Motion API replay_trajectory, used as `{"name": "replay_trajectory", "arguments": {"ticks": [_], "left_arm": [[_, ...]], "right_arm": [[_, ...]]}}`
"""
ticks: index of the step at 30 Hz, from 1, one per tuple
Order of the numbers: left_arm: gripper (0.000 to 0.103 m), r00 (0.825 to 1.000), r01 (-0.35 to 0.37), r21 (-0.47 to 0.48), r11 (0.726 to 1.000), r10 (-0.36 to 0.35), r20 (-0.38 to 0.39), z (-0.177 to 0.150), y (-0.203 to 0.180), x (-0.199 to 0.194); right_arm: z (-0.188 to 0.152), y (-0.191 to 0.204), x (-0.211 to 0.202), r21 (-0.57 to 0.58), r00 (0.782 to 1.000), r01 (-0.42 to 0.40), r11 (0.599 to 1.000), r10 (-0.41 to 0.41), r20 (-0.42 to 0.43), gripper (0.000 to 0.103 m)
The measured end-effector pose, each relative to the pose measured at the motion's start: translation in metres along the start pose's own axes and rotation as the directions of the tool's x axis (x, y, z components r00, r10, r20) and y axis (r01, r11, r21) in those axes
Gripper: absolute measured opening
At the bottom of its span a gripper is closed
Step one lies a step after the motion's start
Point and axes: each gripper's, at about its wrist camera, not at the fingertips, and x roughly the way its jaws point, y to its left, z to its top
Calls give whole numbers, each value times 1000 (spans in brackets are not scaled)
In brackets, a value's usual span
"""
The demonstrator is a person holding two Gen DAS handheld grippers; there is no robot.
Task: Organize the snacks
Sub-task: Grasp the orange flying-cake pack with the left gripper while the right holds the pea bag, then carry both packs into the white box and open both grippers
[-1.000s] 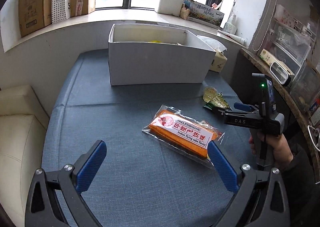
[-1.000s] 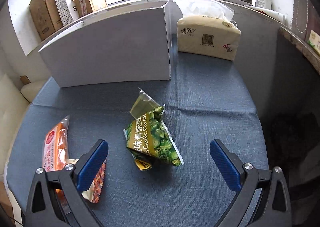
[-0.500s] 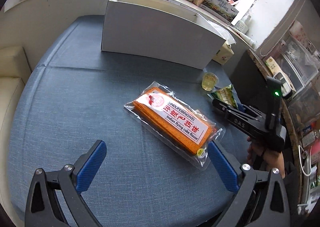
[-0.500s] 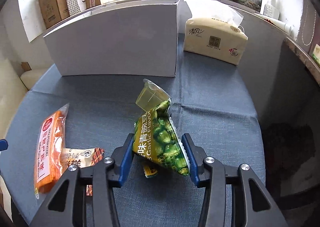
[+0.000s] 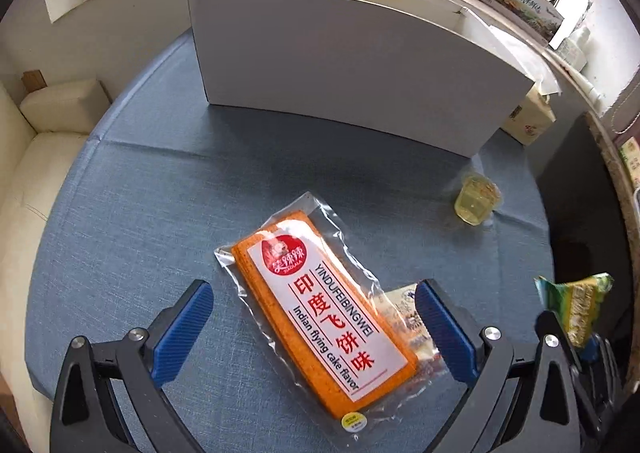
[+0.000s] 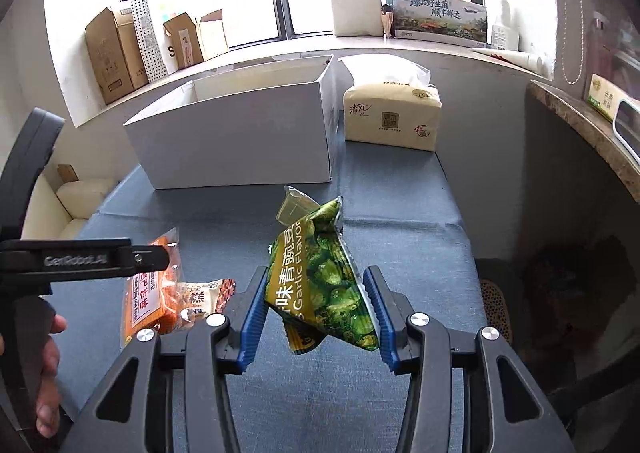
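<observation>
On the blue cloth-covered bench (image 5: 132, 213), the sorting of snacks is under way, with two items in hand.

Item one: green foil pouch of garlic-flavour peas (image 6: 320, 273). Your right gripper (image 6: 316, 313) is clamping it, blue pads pressing both sides, and the pouch is hanging clear of the cloth. The jaws have just been closing on it. Judged step: carrying to the open white cardboard box (image 6: 240, 141) standing at the back of the bench. The next move is calling for a lift over the box's front wall before you release; the pouch is tilting in the grip, so a slip is possible.

Item two: flat clear-wrapped orange cake slab with a white label (image 5: 320, 317). Your left gripper (image 5: 316, 329) is hovering over it, jaws standing wide, one pad on either side, neither seeming to touch. You are needing to lower and close across its narrow width.

Item three: small patterned snack packet (image 6: 208, 297), lying partly under the slab's end, awaiting pickup.

Item four: small clear yellowish jelly cup (image 5: 476, 201), lying near the box, untouched.

Not for sorting, in my judgement: beige soft tissue pack (image 6: 392, 117), beside the box.
</observation>
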Motion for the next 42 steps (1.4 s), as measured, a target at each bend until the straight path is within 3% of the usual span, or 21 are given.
{"name": "replay_trajectory", "arguments": {"ticks": [5, 10, 12, 14, 16, 26, 28, 32, 37, 42], "left_arm": [[103, 997, -78, 11, 997, 79, -28, -5, -11, 24], [102, 992, -127, 77, 989, 127, 7, -10, -21, 27], [95, 995, -101, 93, 991, 100, 14, -14, -20, 25], [77, 996, -85, 112, 990, 84, 20, -16, -17, 22], [71, 998, -58, 135, 989, 56, 20, -17, -12, 18], [68, 991, 25, 212, 977, -53, 125, -18, 16, -35], [68, 984, 25, 233, 972, -65, 164, -17, 22, -50], [68, 963, 100, 301, 948, -169, 210, -10, 38, -76], [68, 932, 131, 344, 930, -234, 276, 26, 52, -100], [68, 899, 141, 378, 915, -279, 338, 81, 56, -120]], "right_arm": [[-4, -9, -9, 29, 999, -30, 999, 29, 22, 51], [-8, -11, -8, 42, 998, -56, 998, 55, 23, 51], [-10, -11, -8, 45, 998, -62, 997, 60, 25, 51], [-11, -10, -9, 48, 997, -68, 997, 66, 29, 51], [-12, -8, -10, 51, 997, -70, 996, 69, 27, 51], [-7, 9, -17, 27, 996, -79, 997, 78, 40, 51], [-4, 14, -19, 21, 995, -85, 996, 84, 48, 51], [5, 24, -21, 14, 992, -115, 993, 113, 61, 51], [30, 35, -21, 2, 985, -140, 990, 139, 99, 51], [78, 41, -11, -5, 979, -168, 986, 167, 119, 51]]}}
